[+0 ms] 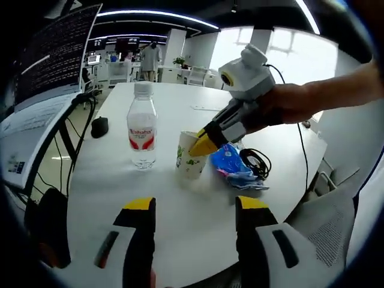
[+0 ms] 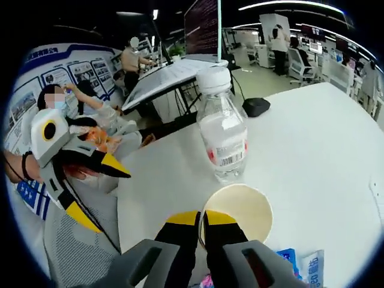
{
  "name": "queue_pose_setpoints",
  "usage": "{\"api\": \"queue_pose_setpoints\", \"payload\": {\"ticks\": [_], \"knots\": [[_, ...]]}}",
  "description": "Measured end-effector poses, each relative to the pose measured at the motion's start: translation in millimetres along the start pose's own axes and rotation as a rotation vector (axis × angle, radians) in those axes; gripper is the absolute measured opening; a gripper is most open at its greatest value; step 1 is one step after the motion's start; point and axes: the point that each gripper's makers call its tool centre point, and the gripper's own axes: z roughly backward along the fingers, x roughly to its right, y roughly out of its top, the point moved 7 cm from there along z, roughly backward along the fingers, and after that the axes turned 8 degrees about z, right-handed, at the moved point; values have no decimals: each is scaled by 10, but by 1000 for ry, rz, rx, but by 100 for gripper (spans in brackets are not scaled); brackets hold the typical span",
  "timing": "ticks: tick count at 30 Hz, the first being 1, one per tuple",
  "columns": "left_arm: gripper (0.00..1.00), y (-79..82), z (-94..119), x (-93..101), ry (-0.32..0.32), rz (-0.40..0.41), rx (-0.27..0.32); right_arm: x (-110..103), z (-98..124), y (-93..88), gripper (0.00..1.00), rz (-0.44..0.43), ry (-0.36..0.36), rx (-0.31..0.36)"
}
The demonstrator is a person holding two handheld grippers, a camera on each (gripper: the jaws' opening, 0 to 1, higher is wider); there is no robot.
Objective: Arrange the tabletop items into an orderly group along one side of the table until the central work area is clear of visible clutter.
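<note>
— On the white counter, what sits left to right?
— Black mouse, water bottle, paper cup, blue packet, black cable.
— And the tongs?
— Left tongs released, hovering; right tongs clenched on the cup's rim.

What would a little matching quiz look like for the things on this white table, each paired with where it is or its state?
Things:
1. water bottle
2. paper cup
3. computer mouse
4. blue packet

Descriptions:
A. black, near the table's edge by the monitor
B. rim pinched by the right hand-held gripper
C. upright, white cap on
D. lying beside a coiled black cable

Pairs: 1-C, 2-B, 3-A, 4-D
</note>
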Motion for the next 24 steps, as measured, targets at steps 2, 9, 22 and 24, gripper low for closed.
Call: {"api": "queue_pose_setpoints", "payload": {"ticks": [2, 9, 22, 24], "knots": [[53, 10, -6, -10, -2, -1, 1, 38, -44, 4, 0, 29, -8, -19], [53, 15, 0, -39, -2, 2, 6, 137, -140, 33, 0, 181, -29, -95], [51, -37, -5, -20, -12, 7, -9, 221, -302, 79, 1, 236, -72, -125], [51, -40, -7, -10, -15, 5, -10, 245, -319, 73, 2, 242, -81, -139]]}}
